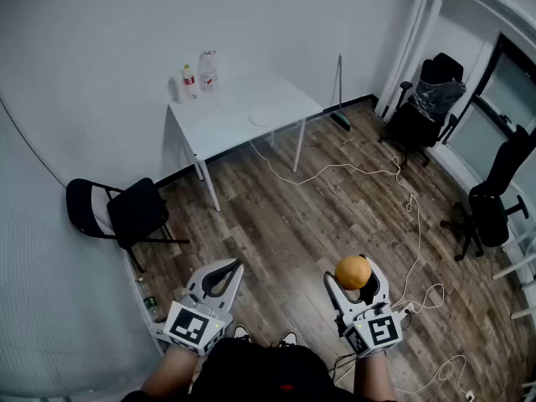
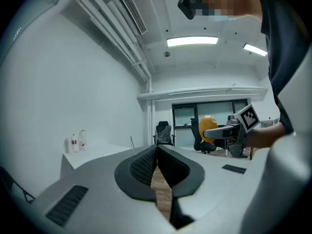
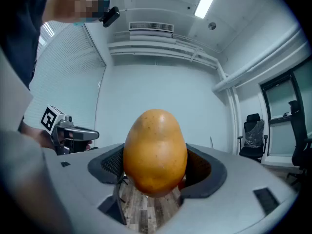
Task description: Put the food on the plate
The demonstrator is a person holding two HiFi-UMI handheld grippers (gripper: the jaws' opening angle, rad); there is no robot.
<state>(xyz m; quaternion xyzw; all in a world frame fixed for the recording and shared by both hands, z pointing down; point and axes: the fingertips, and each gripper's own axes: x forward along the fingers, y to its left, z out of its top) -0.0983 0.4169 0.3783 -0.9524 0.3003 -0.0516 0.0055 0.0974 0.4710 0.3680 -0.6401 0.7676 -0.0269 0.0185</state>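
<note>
Right claw (image 1: 355, 266) is gripping one egg-shaped, speckled orange fruit (image 3: 155, 152); left claw (image 2: 157, 151) is sitting closed, empty. One plate (image 1: 268, 116) and two bottles (image 1: 208, 69) are resting on the counter (image 1: 222, 124).

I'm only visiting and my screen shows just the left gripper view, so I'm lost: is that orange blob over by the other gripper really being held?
Observer: Yes. The right gripper view shows an egg-shaped orange fruit wedged between the jaws of the right gripper, with a pad on each side.
Visitor: Where would it go? I see a table with bottles, but no plate.
Observer: The head view shows a pale round plate near the front edge of that table.
Visitor: Anything lying around on the way there?
Observer: A light cable snakes across the wooden floor, starting by the table's legs.
</note>
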